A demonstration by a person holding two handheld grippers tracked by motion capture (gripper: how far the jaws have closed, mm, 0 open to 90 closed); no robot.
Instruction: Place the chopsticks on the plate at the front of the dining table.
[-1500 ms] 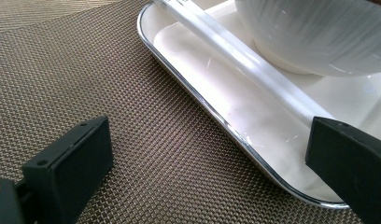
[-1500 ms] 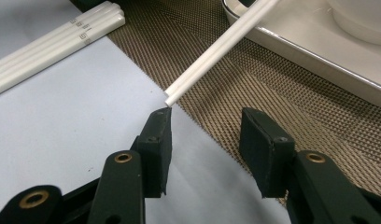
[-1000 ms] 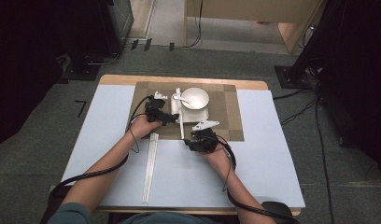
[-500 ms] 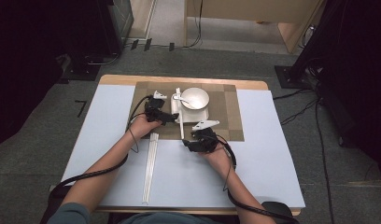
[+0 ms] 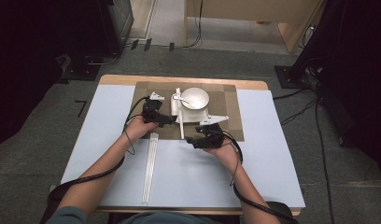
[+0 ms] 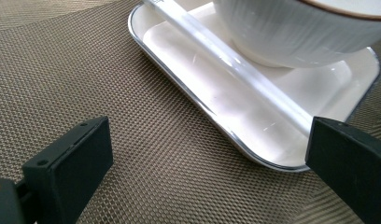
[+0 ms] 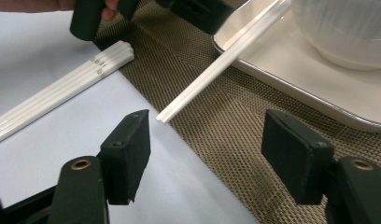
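In the high view, the white chopsticks (image 5: 180,114) lie as a pair across the left edge of the white tray (image 5: 200,115), their near tips reaching off it onto the woven placemat (image 5: 226,119). A white bowl (image 5: 194,98) sits on the far part of that tray. The left tongs (image 5: 172,119) rest just beside the tray's left edge; the right tongs (image 5: 191,140) hover near the chopsticks' near tips. A long white sleeve (image 5: 150,168) lies on the blue tabletop (image 5: 268,154), well away from the tray on the near left.

In the left gripper view, the left tongs (image 6: 207,161) stand wide apart and released, one jaw over the mat, the other at the tray's (image 6: 188,100) near corner. A chopstick (image 6: 235,65) runs slanting over the tray beside the bowl (image 6: 291,32), touched by neither jaw.

In the right gripper view, the right tongs (image 7: 205,140) have just been opening and now stand released; the chopsticks' (image 7: 216,63) near tips lie beyond the jaws, closer to the left one, with nothing pressed. The sleeve (image 7: 58,95) lies left of the tray (image 7: 319,88).

The chopsticks look light, stiff, smooth and likely slippery, prone to roll or split apart. The overhanging near end, clear of the tray, seems the best place to pinch both together.
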